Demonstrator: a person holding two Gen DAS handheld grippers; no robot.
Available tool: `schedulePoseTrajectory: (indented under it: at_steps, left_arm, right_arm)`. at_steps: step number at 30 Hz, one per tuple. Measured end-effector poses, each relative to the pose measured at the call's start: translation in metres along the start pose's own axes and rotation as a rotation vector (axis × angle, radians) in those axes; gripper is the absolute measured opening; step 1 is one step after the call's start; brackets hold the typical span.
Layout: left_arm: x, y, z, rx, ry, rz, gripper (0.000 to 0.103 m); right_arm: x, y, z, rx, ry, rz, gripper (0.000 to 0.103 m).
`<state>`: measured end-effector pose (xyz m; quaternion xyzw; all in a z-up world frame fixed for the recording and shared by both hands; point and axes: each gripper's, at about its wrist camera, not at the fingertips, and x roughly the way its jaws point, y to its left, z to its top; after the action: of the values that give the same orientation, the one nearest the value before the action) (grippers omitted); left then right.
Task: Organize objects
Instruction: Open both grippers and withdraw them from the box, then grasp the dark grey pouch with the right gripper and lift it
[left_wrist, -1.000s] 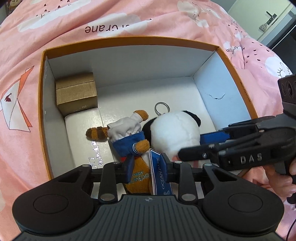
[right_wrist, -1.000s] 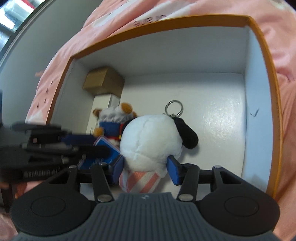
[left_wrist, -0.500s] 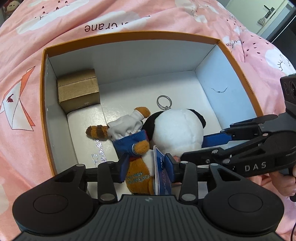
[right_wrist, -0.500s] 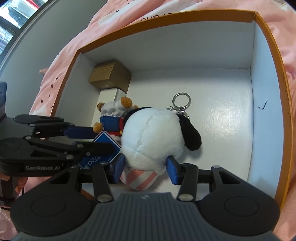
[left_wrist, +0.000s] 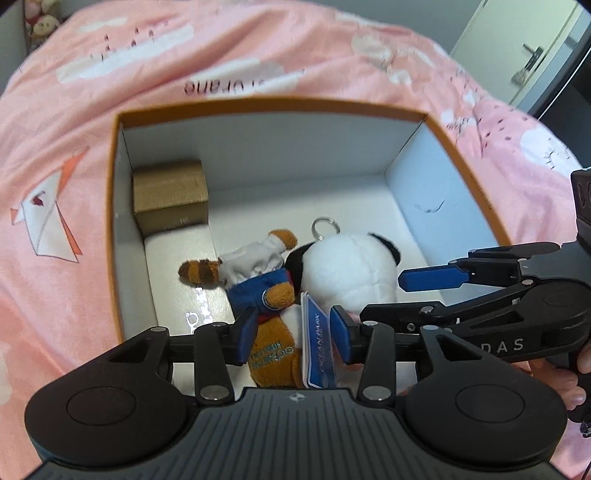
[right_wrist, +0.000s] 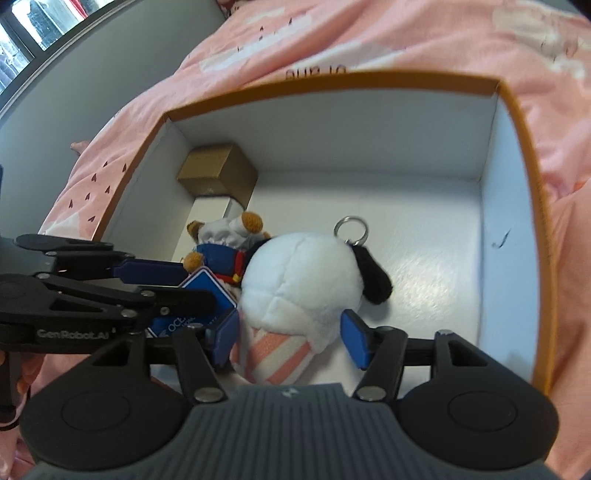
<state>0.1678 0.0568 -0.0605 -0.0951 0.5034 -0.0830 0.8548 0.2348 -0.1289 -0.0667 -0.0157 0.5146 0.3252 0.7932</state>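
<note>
An orange box (left_wrist: 258, 103) with a white inside lies on a pink bedspread. On its floor lie two toys side by side. One is a red panda plush (left_wrist: 273, 295) in a blue outfit with a blue tag (left_wrist: 317, 343). The other is a white plush dog (right_wrist: 303, 280) with black ears and a key ring (right_wrist: 351, 229). My left gripper (left_wrist: 291, 336) straddles the panda's lower body and tag, its jaws opening, pads off the toy. My right gripper (right_wrist: 290, 338) straddles the dog's striped lower end, its jaws opening too, with a gap at the right pad.
A small gold carton (left_wrist: 170, 195) stands in the box's far left corner, with a flat white box (left_wrist: 181, 258) in front of it along the left wall. The right half of the box floor (right_wrist: 436, 258) is bare. A hand (left_wrist: 554, 380) holds the right gripper's handle.
Both grippers' jaws have widened and let go of the toys, which now lie on the box floor. Both grippers have drawn back a little, so more of the box shows.
</note>
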Motion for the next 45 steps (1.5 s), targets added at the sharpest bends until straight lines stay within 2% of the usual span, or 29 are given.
schedulePoseTrajectory:
  at_steps: [5, 10, 17, 21, 24, 28, 31, 34, 36, 42, 45]
  left_arm:
    - [-0.028, -0.011, -0.01, 0.007, -0.112, -0.015, 0.051]
    - [-0.056, -0.024, -0.022, -0.008, -0.182, -0.04, 0.053]
    - [-0.075, -0.038, -0.055, -0.028, -0.179, -0.093, 0.053]
    - [-0.072, -0.044, -0.073, -0.036, -0.143, -0.122, 0.053]
    - [-0.067, -0.051, -0.086, -0.014, -0.098, -0.158, 0.053]
    - [-0.06, -0.061, -0.104, 0.019, -0.032, -0.198, 0.053]
    - [-0.055, -0.062, -0.114, 0.001, 0.011, -0.166, 0.053]
    - [-0.052, -0.057, -0.121, -0.029, 0.048, -0.129, 0.061]
    - [-0.051, -0.056, -0.126, -0.039, 0.067, -0.106, 0.062]
    - [-0.048, -0.063, -0.137, 0.0, 0.105, -0.046, 0.062]
    - [-0.045, -0.063, -0.139, 0.002, 0.113, -0.046, 0.062]
  right_arm:
    - [-0.02, 0.011, -0.005, -0.044, -0.074, -0.052, 0.067]
    - [-0.053, 0.026, -0.022, -0.092, -0.173, -0.109, 0.072]
    - [-0.098, 0.037, -0.061, -0.094, -0.297, -0.137, 0.082]
    - [-0.112, 0.035, -0.084, -0.061, -0.316, -0.162, 0.082]
    - [-0.114, 0.026, -0.102, -0.003, -0.284, -0.156, 0.082]
    - [-0.111, 0.018, -0.125, 0.044, -0.182, -0.133, 0.079]
    - [-0.109, 0.018, -0.141, 0.04, -0.123, -0.118, 0.078]
    - [-0.107, 0.022, -0.155, 0.018, -0.073, -0.072, 0.078]
    - [-0.102, 0.025, -0.162, -0.009, -0.031, -0.042, 0.078]
    - [-0.079, 0.026, -0.169, -0.056, 0.057, -0.005, 0.078]
    - [-0.064, 0.022, -0.168, -0.061, 0.097, -0.009, 0.078]
